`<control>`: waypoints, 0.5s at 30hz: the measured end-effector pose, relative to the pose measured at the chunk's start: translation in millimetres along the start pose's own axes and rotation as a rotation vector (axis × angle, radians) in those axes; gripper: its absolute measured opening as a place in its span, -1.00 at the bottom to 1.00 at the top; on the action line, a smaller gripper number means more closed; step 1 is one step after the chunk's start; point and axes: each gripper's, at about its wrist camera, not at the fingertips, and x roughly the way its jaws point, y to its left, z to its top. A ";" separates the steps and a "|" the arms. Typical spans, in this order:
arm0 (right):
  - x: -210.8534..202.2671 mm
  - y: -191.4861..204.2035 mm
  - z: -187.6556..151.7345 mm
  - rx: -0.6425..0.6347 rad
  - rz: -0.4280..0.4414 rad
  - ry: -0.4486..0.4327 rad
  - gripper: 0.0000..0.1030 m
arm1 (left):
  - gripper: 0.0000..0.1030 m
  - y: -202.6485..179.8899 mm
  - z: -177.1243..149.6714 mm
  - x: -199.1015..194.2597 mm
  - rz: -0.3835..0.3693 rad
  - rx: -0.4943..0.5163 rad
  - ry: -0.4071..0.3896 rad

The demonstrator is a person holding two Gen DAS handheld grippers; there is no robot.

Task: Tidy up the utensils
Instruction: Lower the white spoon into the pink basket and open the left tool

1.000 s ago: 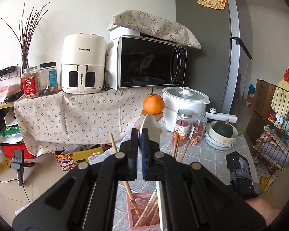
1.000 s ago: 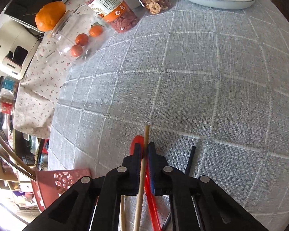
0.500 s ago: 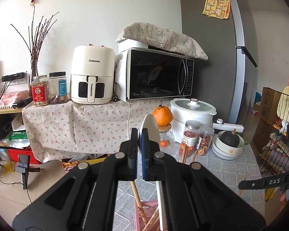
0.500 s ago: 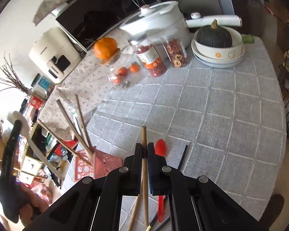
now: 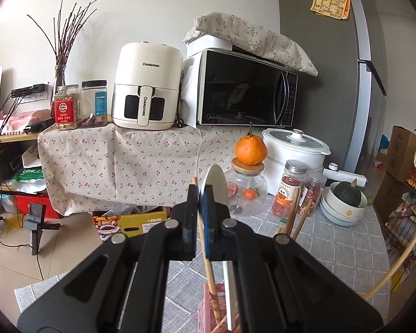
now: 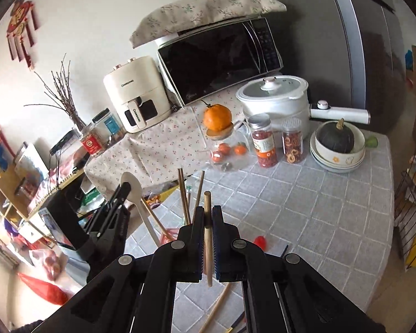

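My left gripper (image 5: 199,202) is shut on a white spoon (image 5: 215,184), bowl up, its handle reaching down into the pink utensil holder (image 5: 206,305). Several wooden chopsticks (image 5: 289,216) stand in that holder. In the right wrist view my right gripper (image 6: 206,213) is shut on a single wooden chopstick (image 6: 208,238), held above the grey checked tablecloth (image 6: 305,216). To its left are the left gripper (image 6: 124,187), the white spoon (image 6: 131,183) and the pink holder (image 6: 169,234). A red spoon (image 6: 259,241), a black chopstick (image 6: 284,249) and another wooden chopstick (image 6: 216,308) lie on the cloth.
At the back of the table stand a glass jar (image 6: 227,149) topped by an orange (image 6: 217,116), two spice jars (image 6: 263,141), a white pot (image 6: 274,97) and stacked bowls (image 6: 338,155) with a dark squash. A microwave (image 5: 246,88) and air fryer (image 5: 145,88) sit behind. A wire rack (image 6: 410,194) stands right.
My right gripper has lifted the wooden chopstick off the cloth and tipped up toward the room. The left gripper has sunk slightly, still holding the white spoon over the holder.
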 end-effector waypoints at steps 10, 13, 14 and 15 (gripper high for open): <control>-31.8 27.4 20.5 -0.050 0.041 -0.083 -0.90 | -0.20 8.4 5.9 -0.3 -0.084 -0.047 0.173; -32.0 33.9 28.2 -0.052 0.054 -0.113 -0.90 | -0.09 11.1 9.5 -6.2 -0.095 -0.028 0.231; -29.2 36.0 30.4 -0.049 0.060 -0.117 -0.90 | -0.03 13.1 9.7 -7.8 -0.097 -0.026 0.255; -25.6 39.0 31.8 -0.050 0.066 -0.117 -0.90 | 0.07 14.9 9.9 -9.5 -0.092 -0.026 0.279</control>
